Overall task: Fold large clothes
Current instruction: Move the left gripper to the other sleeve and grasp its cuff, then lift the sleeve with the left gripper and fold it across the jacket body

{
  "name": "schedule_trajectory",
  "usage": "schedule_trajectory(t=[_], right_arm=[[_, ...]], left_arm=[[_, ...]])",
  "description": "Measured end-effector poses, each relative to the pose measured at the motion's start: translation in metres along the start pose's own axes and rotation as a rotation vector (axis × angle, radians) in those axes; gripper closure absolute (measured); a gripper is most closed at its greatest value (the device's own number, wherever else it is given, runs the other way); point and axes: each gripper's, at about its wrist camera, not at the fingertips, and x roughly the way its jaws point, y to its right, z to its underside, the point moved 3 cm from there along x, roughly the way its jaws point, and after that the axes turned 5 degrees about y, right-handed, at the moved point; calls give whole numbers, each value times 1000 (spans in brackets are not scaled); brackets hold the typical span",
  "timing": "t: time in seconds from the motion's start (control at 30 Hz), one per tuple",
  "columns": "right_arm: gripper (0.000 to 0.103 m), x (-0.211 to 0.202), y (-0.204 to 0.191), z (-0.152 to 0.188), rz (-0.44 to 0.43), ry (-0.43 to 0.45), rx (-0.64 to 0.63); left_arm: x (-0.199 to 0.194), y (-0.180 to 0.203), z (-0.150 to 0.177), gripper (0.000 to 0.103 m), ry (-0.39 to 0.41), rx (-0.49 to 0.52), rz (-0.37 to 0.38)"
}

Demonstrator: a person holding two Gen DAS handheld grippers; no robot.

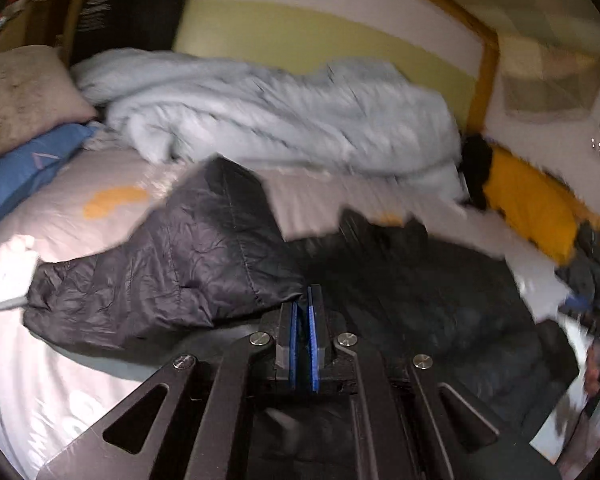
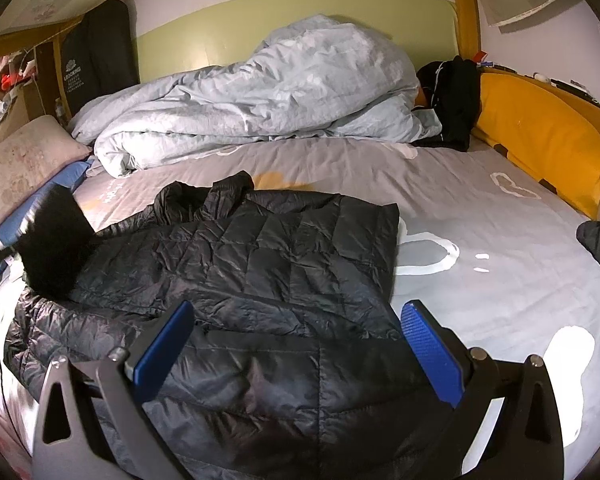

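While the left gripper (image 1: 303, 304) is clenched on its sleeve, the black quilted jacket (image 2: 260, 272) lies lengthwise across the bed (image 2: 500, 240). Its shiny fabric is crumpled; the right gripper (image 2: 298, 344) stands released over it.

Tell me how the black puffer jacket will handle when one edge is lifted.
The jacket will probably go floppy: it lies in soft creases on the bed. Its thin quilted shell looks light for its bulk. The sheen hints at slippery fabric, so the left gripper, shut on a fold, may lose it.
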Motion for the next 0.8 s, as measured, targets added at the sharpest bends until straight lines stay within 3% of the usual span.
schedule_trajectory(t=[0.17,0.27,0.43,0.6,0.7,0.8], right_arm=[[0,-3,-1,-1,3,13,-17],[0,-4,-1,-1,1,7,-11],[0,-5,-1,-1,-1,1,-6],[0,-4,0,1,-2,-6,-6],[0,-2,-1,2,-1,-13,-13],[0,0,-3,4,1,-17,-20]], left_arm=[[27,28,30,96,-112,44,18],[27,34,37,80,-135,56,22],[-10,29,21,21,-23,27,-7],[-36,-5,-4,15,76,-49,-69],[-33,-38,-8,14,62,-118,-137],[-22,-86,-1,14,-2,-306,-164]])
